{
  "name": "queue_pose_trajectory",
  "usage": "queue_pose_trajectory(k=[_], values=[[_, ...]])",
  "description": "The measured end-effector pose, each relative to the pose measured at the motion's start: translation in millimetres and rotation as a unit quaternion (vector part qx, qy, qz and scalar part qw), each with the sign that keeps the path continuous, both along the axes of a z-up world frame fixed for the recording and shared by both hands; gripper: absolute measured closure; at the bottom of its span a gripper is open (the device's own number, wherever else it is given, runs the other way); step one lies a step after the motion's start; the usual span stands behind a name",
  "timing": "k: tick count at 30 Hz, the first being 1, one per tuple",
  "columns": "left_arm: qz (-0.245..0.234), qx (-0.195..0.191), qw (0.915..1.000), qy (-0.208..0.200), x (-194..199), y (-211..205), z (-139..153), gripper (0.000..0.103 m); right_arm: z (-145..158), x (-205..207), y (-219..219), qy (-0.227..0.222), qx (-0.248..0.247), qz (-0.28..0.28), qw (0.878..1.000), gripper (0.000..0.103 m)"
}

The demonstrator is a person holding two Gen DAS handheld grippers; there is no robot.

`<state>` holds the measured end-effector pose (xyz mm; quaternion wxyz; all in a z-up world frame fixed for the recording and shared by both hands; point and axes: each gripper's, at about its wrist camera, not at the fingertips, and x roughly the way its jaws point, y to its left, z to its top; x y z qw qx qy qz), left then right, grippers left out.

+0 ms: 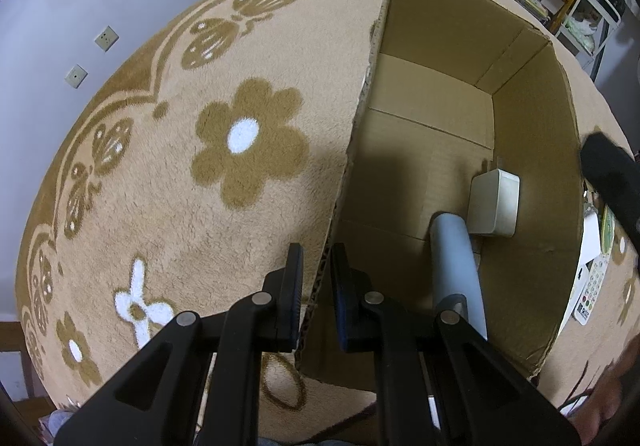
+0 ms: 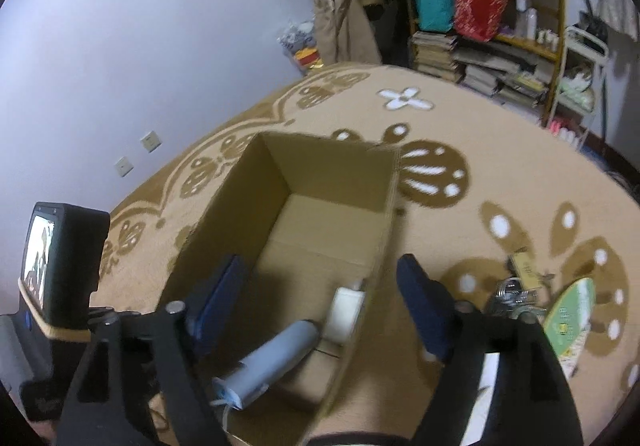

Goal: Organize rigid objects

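Observation:
An open cardboard box (image 1: 532, 206) stands on the floral carpet; it also shows in the right wrist view (image 2: 320, 170). Inside lie a grey-blue cylinder (image 1: 456, 266) (image 2: 276, 354) and a white rectangular block (image 1: 494, 204) (image 2: 346, 312). My left gripper (image 1: 316, 278) is shut on the box's left wall, one finger outside and one inside. My right gripper (image 2: 320, 298) is open and empty above the box's near right corner. Loose items lie right of the box: a white remote (image 1: 590, 286), a green-white card (image 2: 572, 310), a padlock (image 2: 510, 296) and a small yellowish box (image 2: 524, 266).
The beige and brown carpet (image 1: 180, 186) covers the floor around the box. A wall with two sockets (image 1: 106, 38) lies to the left. Shelves with books and bags (image 2: 480, 26) stand at the back right. The left gripper's camera body (image 2: 64, 266) shows at the left.

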<state>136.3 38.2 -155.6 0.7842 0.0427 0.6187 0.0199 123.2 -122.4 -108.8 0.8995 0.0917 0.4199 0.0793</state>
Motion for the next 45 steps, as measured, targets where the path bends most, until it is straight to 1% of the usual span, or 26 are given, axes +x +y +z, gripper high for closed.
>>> queue_pose_trajectory(k=[5,8,13,18,20,22,25,27,31,34,39,41,45], values=[[0.000,0.000,1.0000,0.000,0,0,0,0.091,8,-10,-17,0.001,-0.026,-0.016,1.000,0.006],[0.000,-0.001,1.0000,0.000,0,0,0,0.090,9,-17,-29,0.000,-0.037,-0.025,0.999,0.003],[0.004,-0.005,1.0000,-0.001,-1,1,1,0.090,3,-27,-50,0.008,-0.051,-0.042,0.998,0.003],[0.004,-0.004,1.0000,-0.002,-2,1,2,0.090,-12,-31,-67,0.022,-0.056,-0.067,0.996,0.002],[0.007,-0.005,1.0000,-0.004,-2,1,2,0.091,-17,-33,-72,0.022,-0.068,-0.070,0.995,0.002],[0.005,0.001,1.0000,-0.004,-2,-1,2,0.090,-23,-33,-73,0.027,-0.087,-0.075,0.993,0.002],[0.005,0.000,1.0000,-0.004,-2,0,2,0.090,-31,-34,-76,0.036,-0.088,-0.070,0.993,0.002],[0.005,0.000,1.0000,-0.004,-2,1,3,0.090,-37,-34,-77,0.039,-0.098,-0.081,0.991,0.002],[0.001,0.006,1.0000,-0.004,-2,-1,2,0.090,-51,-33,-78,0.054,-0.108,-0.072,0.990,0.002],[0.001,0.005,1.0000,-0.003,-2,-1,2,0.090,-61,-33,-80,0.061,-0.118,-0.077,0.988,0.002],[0.000,0.007,1.0000,-0.003,-2,0,2,0.090,-77,-32,-86,0.073,-0.112,-0.078,0.988,0.002],[0.000,0.008,1.0000,-0.003,-2,0,3,0.090,-83,-32,-89,0.076,-0.103,-0.076,0.989,0.002],[-0.001,0.009,1.0000,-0.003,-2,-1,2,0.090,-86,-33,-91,0.068,-0.099,-0.072,0.990,0.002]])
